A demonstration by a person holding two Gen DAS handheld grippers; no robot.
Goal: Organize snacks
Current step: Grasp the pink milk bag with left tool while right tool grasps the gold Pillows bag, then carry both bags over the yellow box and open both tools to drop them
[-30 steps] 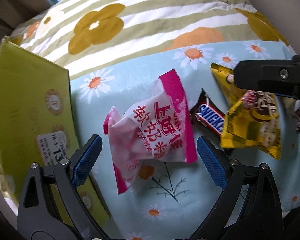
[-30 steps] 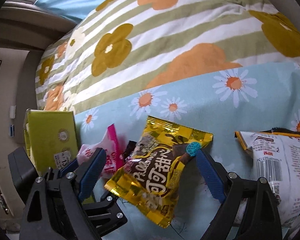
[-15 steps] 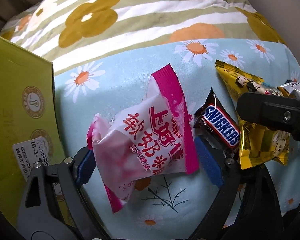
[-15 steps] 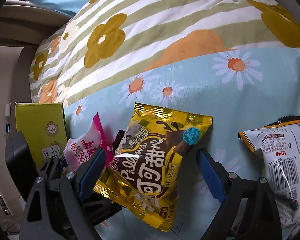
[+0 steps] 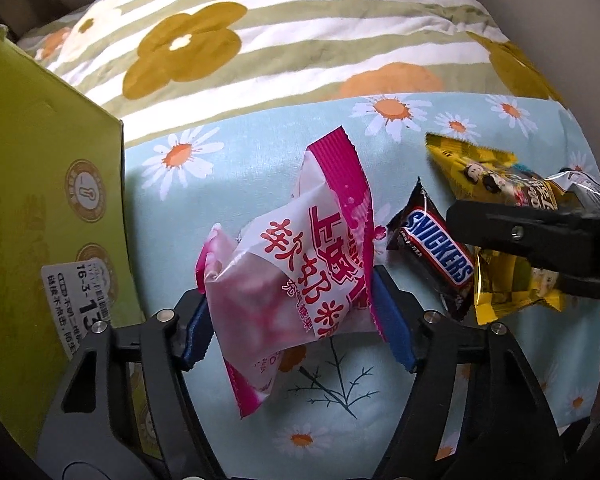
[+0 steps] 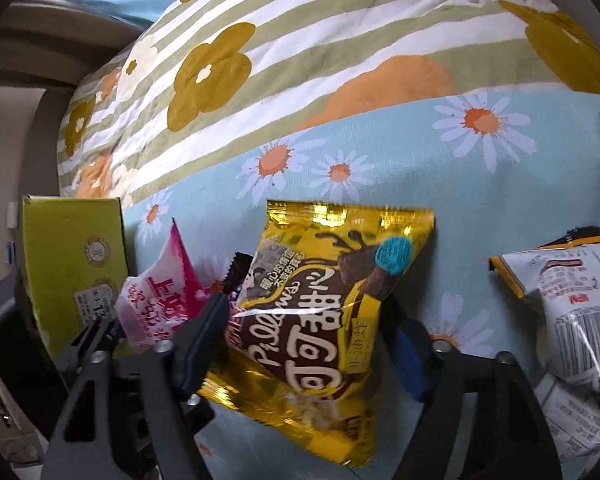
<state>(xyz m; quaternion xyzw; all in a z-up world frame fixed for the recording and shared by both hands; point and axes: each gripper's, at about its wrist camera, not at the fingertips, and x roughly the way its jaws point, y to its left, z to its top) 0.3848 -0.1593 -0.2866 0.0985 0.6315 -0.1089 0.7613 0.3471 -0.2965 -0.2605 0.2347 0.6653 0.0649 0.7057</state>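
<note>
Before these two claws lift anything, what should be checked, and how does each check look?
1. Left gripper pads on the pink bag, jaws just closed in: ok.
2. Right gripper pads on the gold bag, jaws just closed in: ok.
3. Snickers bar outside both grips: ok.
4. Bags clear of each other: cannot tell.
5. Green box open to take snacks: cannot tell.

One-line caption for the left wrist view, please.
Left gripper, jaws just closing, pinches pink candy bag beside Snickers bar on floral bedsheet.
</note>
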